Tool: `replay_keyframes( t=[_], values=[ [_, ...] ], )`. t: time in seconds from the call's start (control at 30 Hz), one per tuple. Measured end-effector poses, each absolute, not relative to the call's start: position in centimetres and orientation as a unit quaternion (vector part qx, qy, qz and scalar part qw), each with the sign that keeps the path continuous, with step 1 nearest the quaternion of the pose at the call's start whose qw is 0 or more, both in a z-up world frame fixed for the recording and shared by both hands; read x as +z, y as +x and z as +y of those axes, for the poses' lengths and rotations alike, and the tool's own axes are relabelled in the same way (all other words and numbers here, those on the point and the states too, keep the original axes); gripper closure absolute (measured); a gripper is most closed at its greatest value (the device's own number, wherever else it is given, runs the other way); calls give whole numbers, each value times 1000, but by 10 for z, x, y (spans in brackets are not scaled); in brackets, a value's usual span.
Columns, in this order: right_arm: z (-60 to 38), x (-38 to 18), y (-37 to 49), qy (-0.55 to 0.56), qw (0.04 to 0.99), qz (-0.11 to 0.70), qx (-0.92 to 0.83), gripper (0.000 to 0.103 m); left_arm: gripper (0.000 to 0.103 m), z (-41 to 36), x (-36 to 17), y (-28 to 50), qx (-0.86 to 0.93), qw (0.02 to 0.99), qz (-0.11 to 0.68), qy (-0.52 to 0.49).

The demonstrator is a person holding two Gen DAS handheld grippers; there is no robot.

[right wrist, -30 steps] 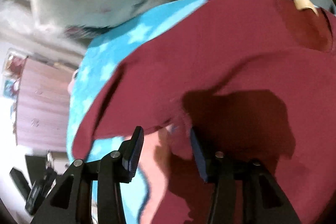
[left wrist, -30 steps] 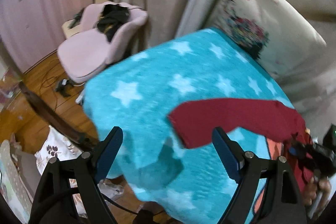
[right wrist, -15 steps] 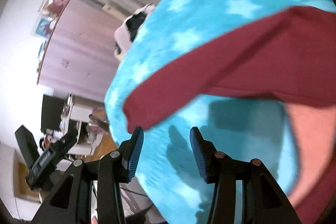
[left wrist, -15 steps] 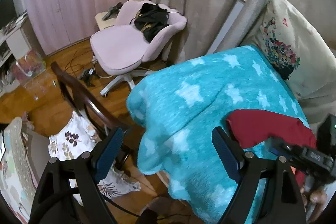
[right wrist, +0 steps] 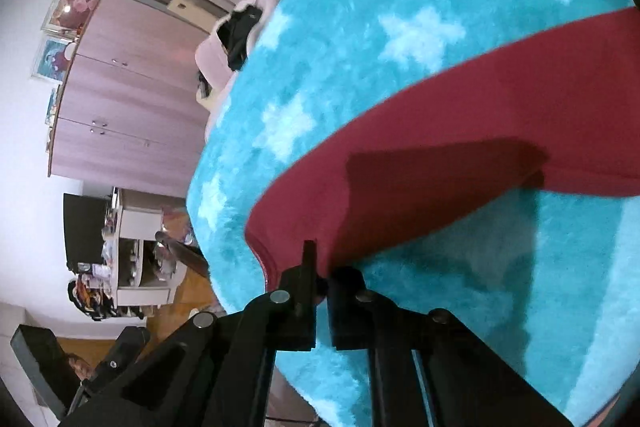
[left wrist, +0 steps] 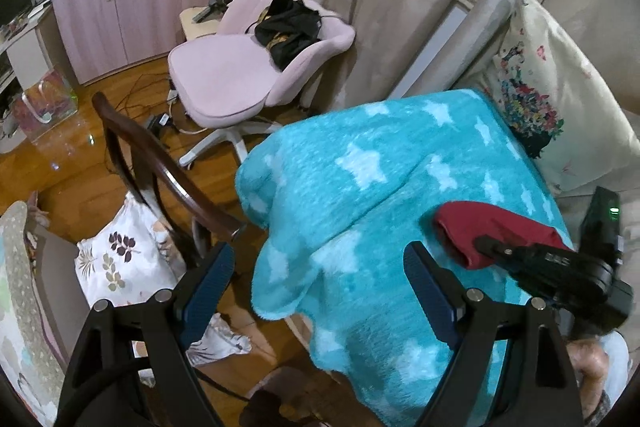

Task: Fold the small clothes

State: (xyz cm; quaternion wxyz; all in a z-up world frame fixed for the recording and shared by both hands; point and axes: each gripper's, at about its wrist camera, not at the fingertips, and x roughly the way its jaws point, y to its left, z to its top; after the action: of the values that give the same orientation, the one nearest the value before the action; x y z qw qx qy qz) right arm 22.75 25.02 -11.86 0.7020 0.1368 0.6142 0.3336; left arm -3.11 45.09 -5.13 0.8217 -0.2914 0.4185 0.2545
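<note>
The right gripper [right wrist: 322, 279] has its jaws pressed together on the near edge of the red garment [right wrist: 460, 147], low in the middle of the right wrist frame. The cloth runs from there up to the right edge, lying across the blue star blanket [right wrist: 360, 39]. The left gripper [left wrist: 320, 279] has its jaws wide apart with nothing between them, hanging above the blanket's [left wrist: 360, 187] near edge at the bottom of its frame. There the garment [left wrist: 480, 231] shows at right, with the right gripper [left wrist: 486, 245] reaching in from the lower right onto it.
</note>
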Motion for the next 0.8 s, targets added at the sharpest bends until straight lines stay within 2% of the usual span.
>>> replay_keyframes(
  t=[0.23,0.47,0.63,0.8],
  values=[
    [203,-41,221,75,752,542,369,98,17,429,-40,-12,228,836,411,-284],
    [71,7,238,21,808,502,308,98,17,378,-20,-4,204,856,408,-244],
    [-48,5,248,17,839,506,202,98,17,338,-17,-9,196,857,421,-225],
    [-156,-32,262,16,850,526,35,97,17,300,-17,-16,185,858,431,-208]
  ],
)
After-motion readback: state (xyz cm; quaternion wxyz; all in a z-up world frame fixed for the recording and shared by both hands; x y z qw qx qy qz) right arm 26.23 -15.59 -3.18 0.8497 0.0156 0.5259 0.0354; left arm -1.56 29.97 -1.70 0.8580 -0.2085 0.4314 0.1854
